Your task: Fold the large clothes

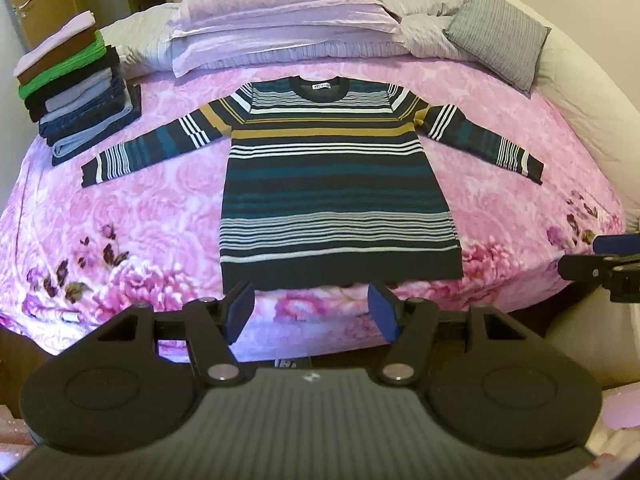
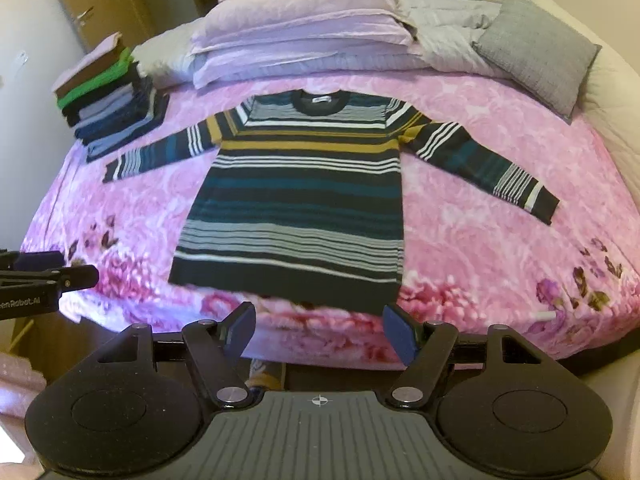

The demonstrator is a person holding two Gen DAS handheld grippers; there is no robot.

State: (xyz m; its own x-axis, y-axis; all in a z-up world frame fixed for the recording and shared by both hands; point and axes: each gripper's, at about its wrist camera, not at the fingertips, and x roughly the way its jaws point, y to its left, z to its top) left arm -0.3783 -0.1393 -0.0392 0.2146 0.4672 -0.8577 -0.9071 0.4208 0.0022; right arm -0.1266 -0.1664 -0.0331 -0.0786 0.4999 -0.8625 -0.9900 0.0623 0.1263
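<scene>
A striped sweater in dark navy, teal, white and mustard lies flat on the pink floral bedspread, neck away from me and both sleeves spread out sideways. The right wrist view shows the same sweater. My left gripper hangs open just short of the hem, nothing between its blue pads. My right gripper is also open and empty, near the hem's right corner. Each gripper shows at the edge of the other's view: the right gripper, the left gripper.
A stack of folded clothes sits at the bed's far left. Lilac pillows and a grey cushion lie at the head of the bed. A wooden door stands behind the stack. The bed's near edge drops off just below the hem.
</scene>
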